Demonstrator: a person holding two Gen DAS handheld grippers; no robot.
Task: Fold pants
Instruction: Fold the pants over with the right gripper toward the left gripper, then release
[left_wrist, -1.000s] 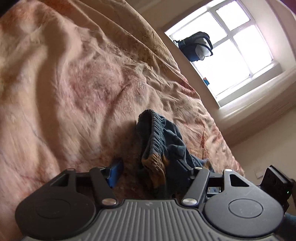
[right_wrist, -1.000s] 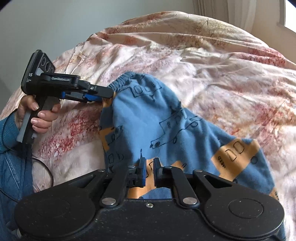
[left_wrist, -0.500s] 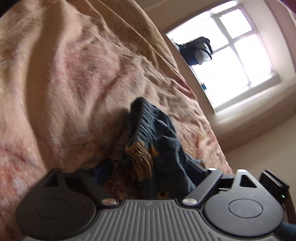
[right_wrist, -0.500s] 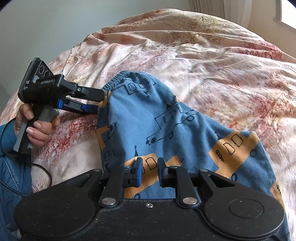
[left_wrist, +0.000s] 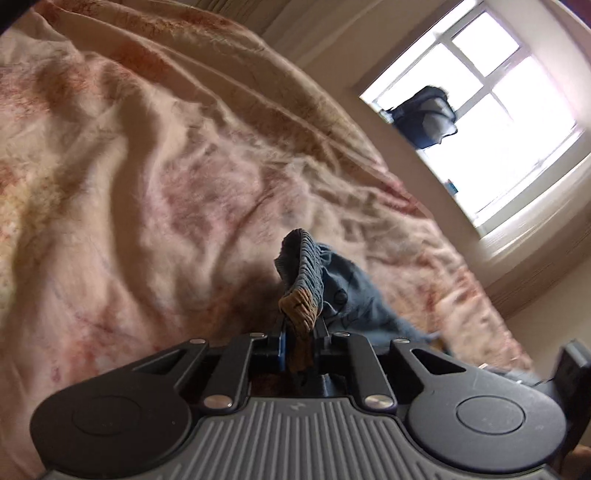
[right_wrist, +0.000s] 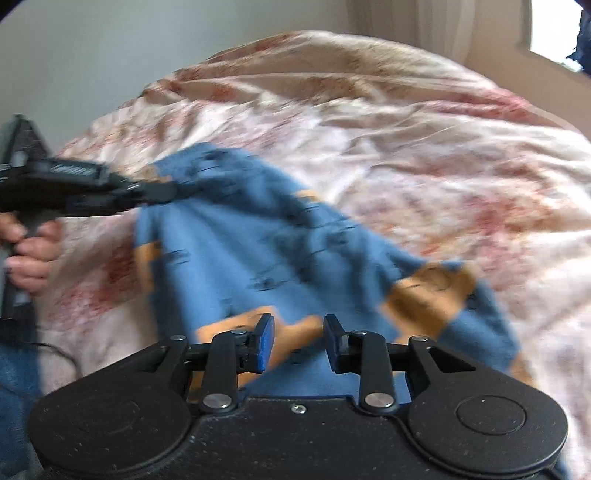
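Left wrist view: left gripper (left_wrist: 299, 332) has just closed its jaws, and the frames show the ribbed waistband (left_wrist: 303, 273) of the pants (left_wrist: 347, 295) bunched between the pads, so it's now pinching that elastic edge. A second ago the same jaws stood wide, with the waistband lying loose ahead of them. Right wrist view confirms from the side: left gripper (right_wrist: 155, 192) is clamped on the far corner of the pants (right_wrist: 258, 240), with the person's hand (right_wrist: 29, 251) on the handle. Right gripper (right_wrist: 297, 343) went the other way: its jaws have just been opening, now at a moderate gap with blue and orange fabric showing in the gap behind them, pads not pressing on it as far as I can see, so it has let go of the near part. Pants lie spread across the floral duvet (right_wrist: 443, 184), waistband end lifted slightly off it at the left, legs trailing toward the right gripper. My read: grip handed over to the waistband corner, and the fold hasn't started. Right side probably needs a regrasp on the other waistband corner or a leg hem. Right view is motion-blurred, so fine contact there is uncertain.
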